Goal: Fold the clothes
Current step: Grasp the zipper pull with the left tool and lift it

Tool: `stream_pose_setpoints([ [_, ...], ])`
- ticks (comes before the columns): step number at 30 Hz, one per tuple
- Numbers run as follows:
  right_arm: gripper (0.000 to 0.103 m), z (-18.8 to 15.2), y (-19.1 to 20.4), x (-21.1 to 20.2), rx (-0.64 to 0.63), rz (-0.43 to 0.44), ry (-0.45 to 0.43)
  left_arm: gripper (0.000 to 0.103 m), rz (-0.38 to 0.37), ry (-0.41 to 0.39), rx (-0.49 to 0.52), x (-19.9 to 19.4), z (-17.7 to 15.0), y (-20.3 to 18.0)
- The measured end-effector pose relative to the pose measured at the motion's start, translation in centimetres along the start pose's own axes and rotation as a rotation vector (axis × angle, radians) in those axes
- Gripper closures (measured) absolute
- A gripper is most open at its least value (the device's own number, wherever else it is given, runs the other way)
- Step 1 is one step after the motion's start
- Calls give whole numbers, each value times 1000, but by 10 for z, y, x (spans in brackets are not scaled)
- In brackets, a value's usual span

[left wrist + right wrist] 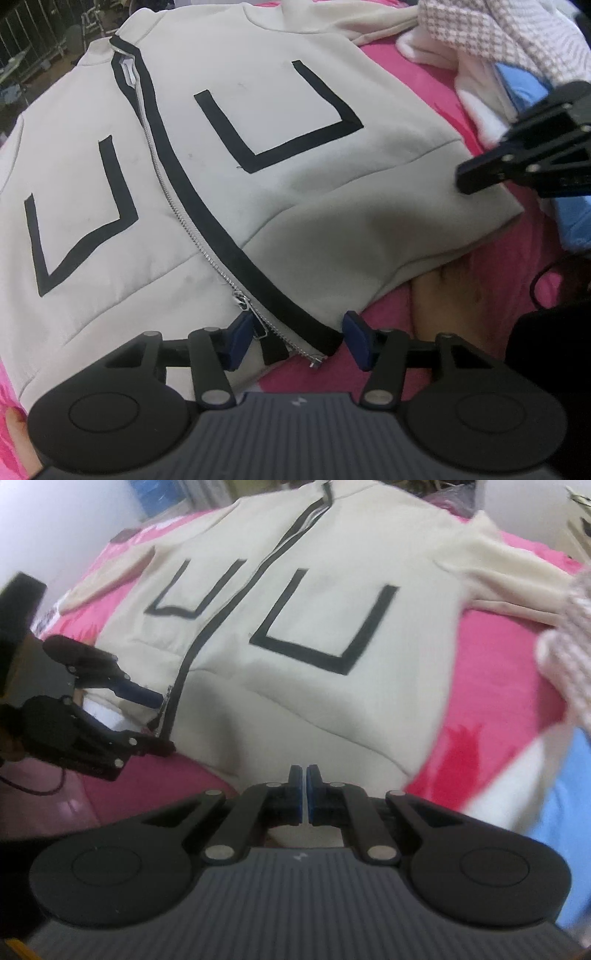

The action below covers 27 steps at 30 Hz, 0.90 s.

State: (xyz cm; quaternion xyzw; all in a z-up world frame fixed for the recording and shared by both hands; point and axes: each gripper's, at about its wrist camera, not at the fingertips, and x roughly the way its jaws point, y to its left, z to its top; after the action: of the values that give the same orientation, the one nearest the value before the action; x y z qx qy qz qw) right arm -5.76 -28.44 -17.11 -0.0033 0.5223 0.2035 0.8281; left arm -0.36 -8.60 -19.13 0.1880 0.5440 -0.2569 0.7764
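Note:
A cream zip jacket (295, 206) with black trim and black pocket outlines lies front-up on a pink bedsheet (413, 74). Its zipper is partly done up. My left gripper (295, 338) is open at the near hem, and the zipper's bottom end and black band lie between its blue pads. The right wrist view shows the same gripper (155, 720) at the left, its fingers either side of the zipper end. My right gripper (305, 794) is shut, with nothing seen between its pads, just above the jacket's (314, 701) near hem. In the left wrist view it (463, 177) hovers at the jacket's right edge.
One jacket sleeve (517, 587) stretches off to the right. A pile of other clothes lies there, with a checked cloth (480, 33) and a blue cloth (524, 81). Part of a person's bare limb (454, 295) shows by the near hem. Metal racks (29, 44) stand beyond the bed.

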Motion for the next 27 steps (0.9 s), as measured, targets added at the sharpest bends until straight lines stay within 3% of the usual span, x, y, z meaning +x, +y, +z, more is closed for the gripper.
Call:
stream_pose_setpoints([
  [2,100,1,-1,10,6,-2,5,60,15,-12,1,-1,-1,-1],
  [3,100,0,-3,14,16,1,9,80,32,-19,1,-2,-1,-1],
  [5,100,-3,-4,18,25,-3,9,98,72,-23,0,-6,0,3],
  [12,100,-5,-6,18,11,-29,-11,103,99,-87,-58,-26,14,21],
  [15,100,-4,-7,18,7,-24,-28,102,128,-69,-70,-19,12,29],
  [17,100,-3,-5,17,0,-14,-38,99,93,-50,-121,-16,9,39],
  [19,100,-2,-2,16,-7,-3,-52,91,32,-57,-198,-17,9,52],
  [23,99,0,-1,17,7,3,-63,58,-118,-100,-407,-17,17,81],
  [25,99,0,-3,17,26,17,-73,49,-167,-92,-479,-7,25,92],
  [27,98,0,-3,16,42,28,-82,51,-168,-80,-509,6,34,97],
])
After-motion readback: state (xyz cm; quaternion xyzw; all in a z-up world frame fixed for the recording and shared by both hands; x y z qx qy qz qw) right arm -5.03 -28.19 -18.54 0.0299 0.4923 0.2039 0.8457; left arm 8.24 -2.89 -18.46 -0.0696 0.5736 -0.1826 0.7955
